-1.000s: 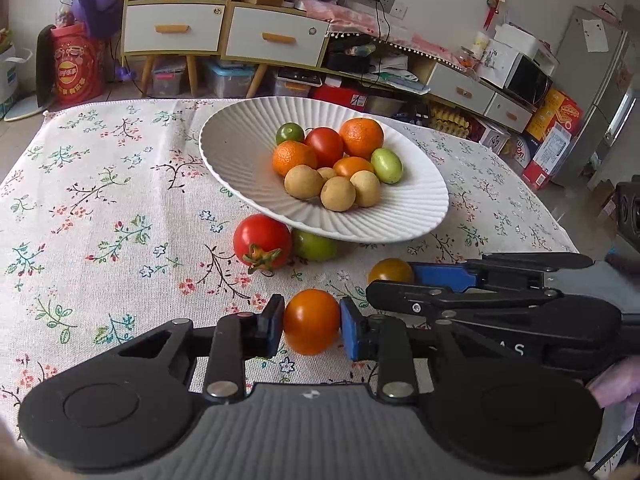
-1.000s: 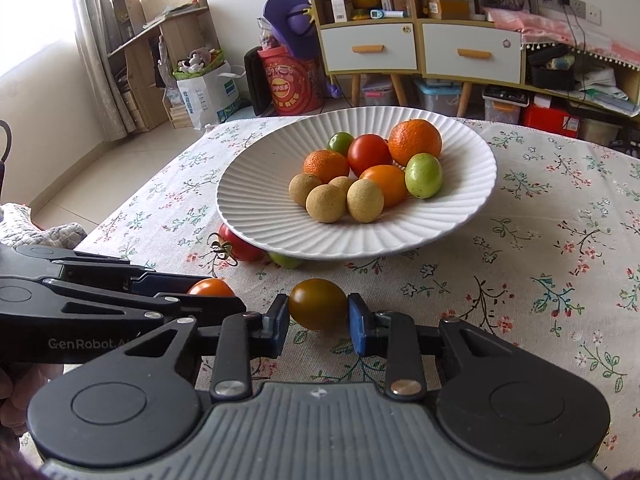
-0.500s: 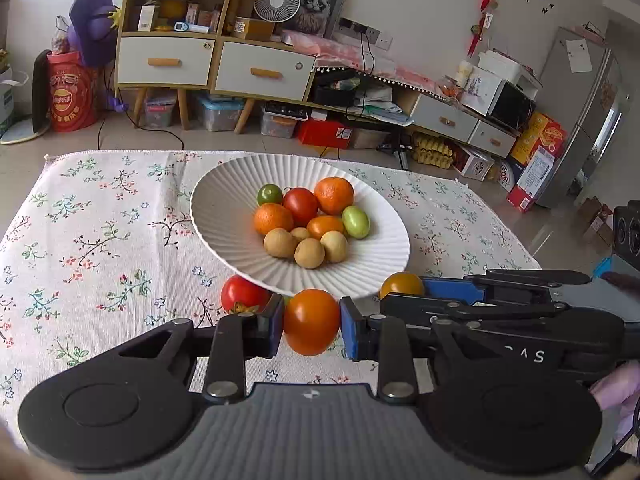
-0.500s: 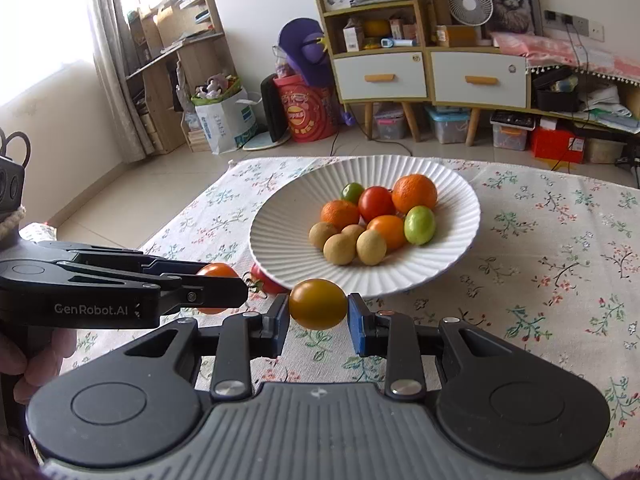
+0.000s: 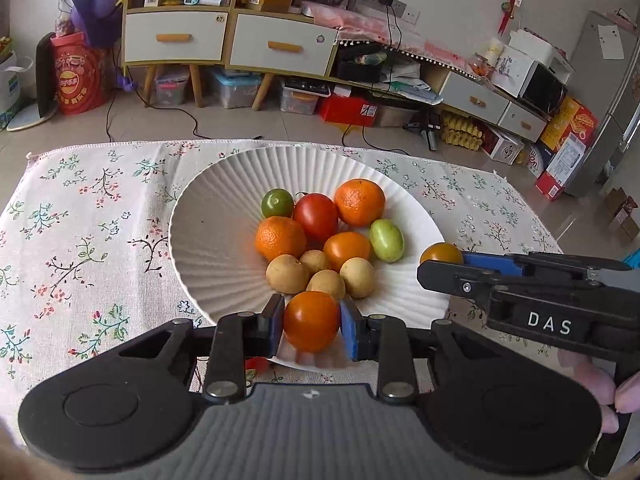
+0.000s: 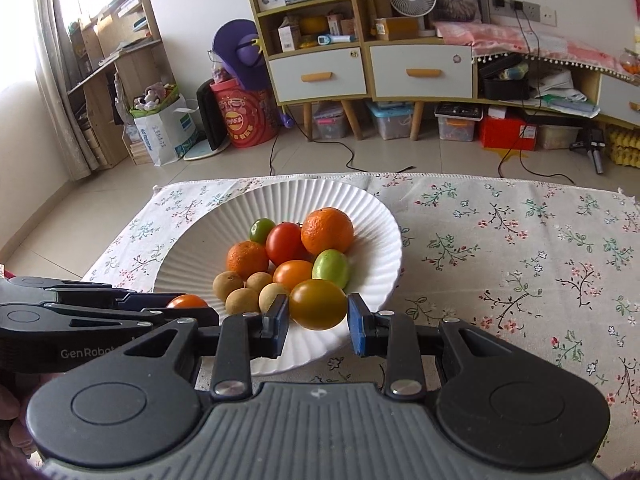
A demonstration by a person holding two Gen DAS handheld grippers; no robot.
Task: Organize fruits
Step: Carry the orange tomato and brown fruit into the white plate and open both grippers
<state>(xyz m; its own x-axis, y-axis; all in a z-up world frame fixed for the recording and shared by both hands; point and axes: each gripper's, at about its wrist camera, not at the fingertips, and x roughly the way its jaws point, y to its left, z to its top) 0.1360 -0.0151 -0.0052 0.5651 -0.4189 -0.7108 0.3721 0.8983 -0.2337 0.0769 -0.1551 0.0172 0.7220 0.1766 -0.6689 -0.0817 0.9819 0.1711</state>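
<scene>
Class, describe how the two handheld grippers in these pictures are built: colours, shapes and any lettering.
Both are alike: the left gripper and right gripper have black linkage arms with silver pivot screws, blue finger pads, two round black discs and a ribbed grey body. Seen side-on, one reads "DAS" in white, the other "GenRobot". No cables or sleeves show.

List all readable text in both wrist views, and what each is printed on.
"DAS": side of the right gripper, seen from the left wrist view.
"GenRobot", cut off by the near finger: side of the left gripper, seen from the right wrist view.
Red bucket: round yellow logo with characters, too small to read.
White paper bag: blue print, too blurred.
Boxes on the shelf and cartons on the floor: print illegible.
</scene>
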